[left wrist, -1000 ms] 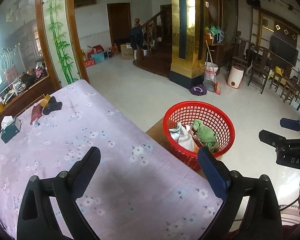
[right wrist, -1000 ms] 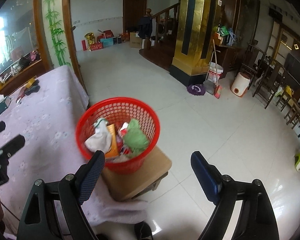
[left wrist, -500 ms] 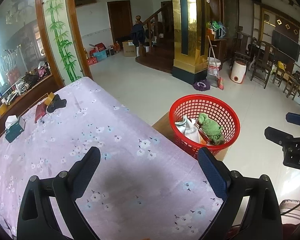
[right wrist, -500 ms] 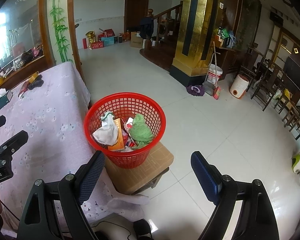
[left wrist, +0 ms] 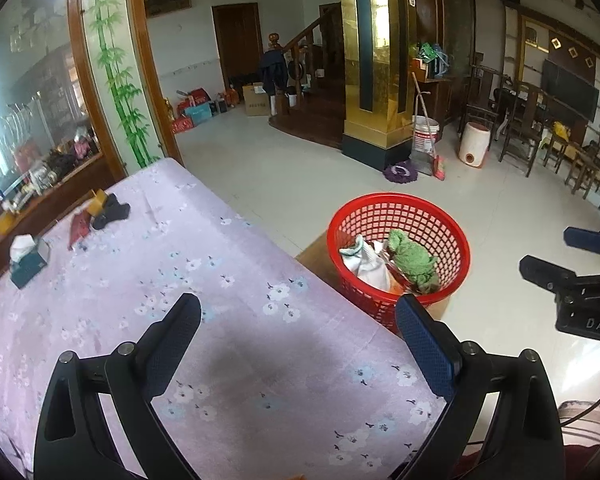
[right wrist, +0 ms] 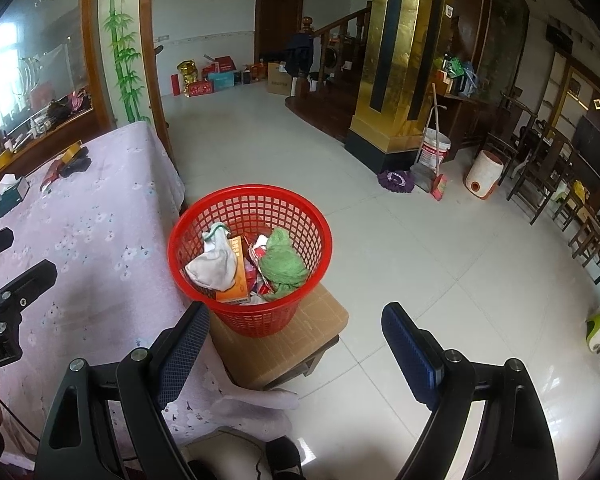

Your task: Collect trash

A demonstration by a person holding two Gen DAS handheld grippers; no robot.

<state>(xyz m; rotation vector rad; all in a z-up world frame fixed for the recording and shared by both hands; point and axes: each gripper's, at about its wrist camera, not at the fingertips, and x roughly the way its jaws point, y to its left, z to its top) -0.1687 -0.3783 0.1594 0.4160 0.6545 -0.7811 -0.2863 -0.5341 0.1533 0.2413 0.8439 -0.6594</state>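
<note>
In the left wrist view, the left gripper (left wrist: 298, 330) hung released and empty over the floral table (left wrist: 236, 264); the red basket (left wrist: 398, 250) sat right of centre. In the right wrist view, the right gripper (right wrist: 296, 338) gaped empty below the trash-filled basket. Collecting looked finished; any next move would mean reaching the upper-left clutter (left wrist: 100, 216).

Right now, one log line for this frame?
left gripper: open, empty | right gripper: open, empty | red basket: on stool, holds trash | table: tissue box far end

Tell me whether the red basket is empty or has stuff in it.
Not empty. The red basket stands upright on a low stool, holding a white cloth, a green cloth and an orange carton.
</note>
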